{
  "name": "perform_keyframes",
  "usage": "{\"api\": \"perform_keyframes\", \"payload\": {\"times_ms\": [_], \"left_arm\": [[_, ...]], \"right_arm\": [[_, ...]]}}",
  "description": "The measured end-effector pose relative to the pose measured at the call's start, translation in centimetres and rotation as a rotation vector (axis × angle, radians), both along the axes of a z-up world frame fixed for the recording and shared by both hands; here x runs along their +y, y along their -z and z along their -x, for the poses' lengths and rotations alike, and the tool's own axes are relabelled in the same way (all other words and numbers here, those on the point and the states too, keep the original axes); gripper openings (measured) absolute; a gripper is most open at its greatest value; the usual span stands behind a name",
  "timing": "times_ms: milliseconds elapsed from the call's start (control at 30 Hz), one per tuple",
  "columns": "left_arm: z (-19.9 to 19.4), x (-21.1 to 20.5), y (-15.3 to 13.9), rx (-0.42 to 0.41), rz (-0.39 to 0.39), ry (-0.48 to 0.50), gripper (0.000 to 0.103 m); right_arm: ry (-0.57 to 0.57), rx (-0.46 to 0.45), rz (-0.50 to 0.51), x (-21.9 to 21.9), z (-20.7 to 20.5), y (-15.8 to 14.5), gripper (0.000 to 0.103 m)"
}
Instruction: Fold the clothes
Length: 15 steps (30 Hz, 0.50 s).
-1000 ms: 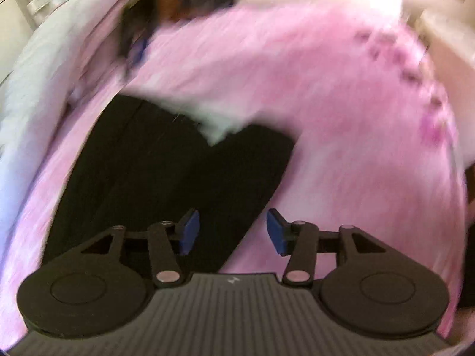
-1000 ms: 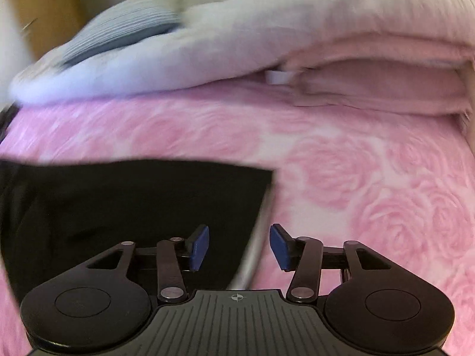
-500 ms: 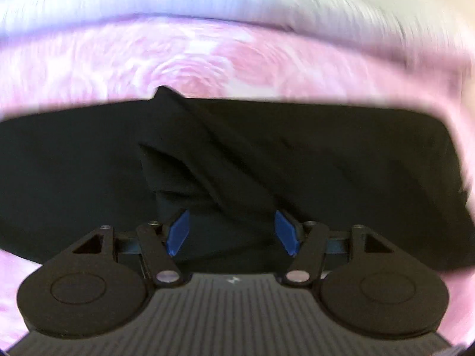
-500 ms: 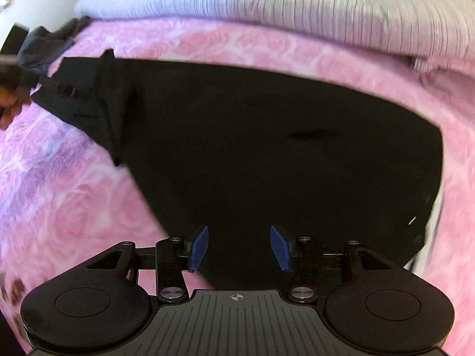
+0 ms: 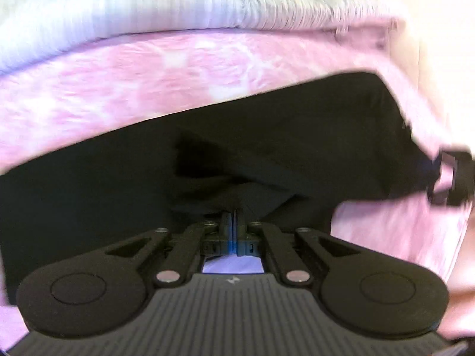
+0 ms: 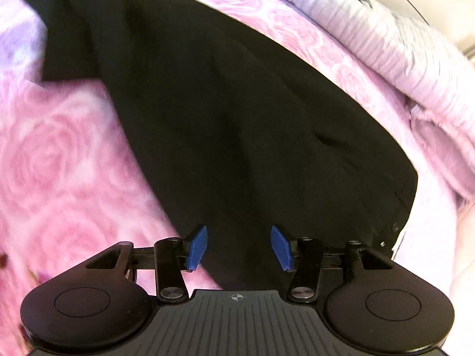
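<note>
A black garment [image 5: 297, 136] lies spread on a pink rose-patterned bedspread [image 5: 148, 71]. My left gripper [image 5: 233, 218] is shut on a bunched fold of the black garment at its near edge, and the cloth rises in creases from the jaws. In the right wrist view the same black garment [image 6: 225, 112] stretches from the upper left down to my right gripper [image 6: 239, 247]. That gripper is open, its blue pads [image 6: 197, 246] hovering over the garment's near end with nothing between them. The other gripper [image 5: 454, 178] shows at the right edge of the left wrist view.
A folded white ribbed blanket [image 5: 178, 3] and pink bedding are piled along the far side of the bed. In the right wrist view the white ribbed blanket [image 6: 386, 44] runs along the upper right. Pink bedspread [image 6: 59, 154] lies bare left of the garment.
My left gripper has gone from open to shut, pinching a fold of the black garment. My right gripper stayed open and moved in closer over the garment's near end.
</note>
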State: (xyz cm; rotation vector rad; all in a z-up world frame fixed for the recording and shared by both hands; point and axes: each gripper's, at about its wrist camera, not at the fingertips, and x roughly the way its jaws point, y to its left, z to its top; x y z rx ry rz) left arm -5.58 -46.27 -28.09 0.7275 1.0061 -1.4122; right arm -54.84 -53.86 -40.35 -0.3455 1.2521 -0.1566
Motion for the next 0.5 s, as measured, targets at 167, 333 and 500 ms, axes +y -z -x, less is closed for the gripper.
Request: {"api": "perform_keyframes", "payload": {"times_ms": [167, 333, 500], "left_arm": [[-1.9, 4.6, -0.3, -0.182, -0.101, 0.020, 0.000], [-1.9, 7.9, 1.3, -0.226, -0.144, -0.037, 0.000], [-2.0, 11.3, 2.8, -0.270, -0.187, -0.094, 0.037]], "right_arm": [[-0.094, 0.051, 0.015, 1.5, 0.3, 1.3, 0.056], [-0.104, 0.072, -0.003, 2.7, 1.4, 2.3, 0.061], [-0.134, 0.079, -0.025, 4.5, 2.2, 3.1, 0.073]]}}
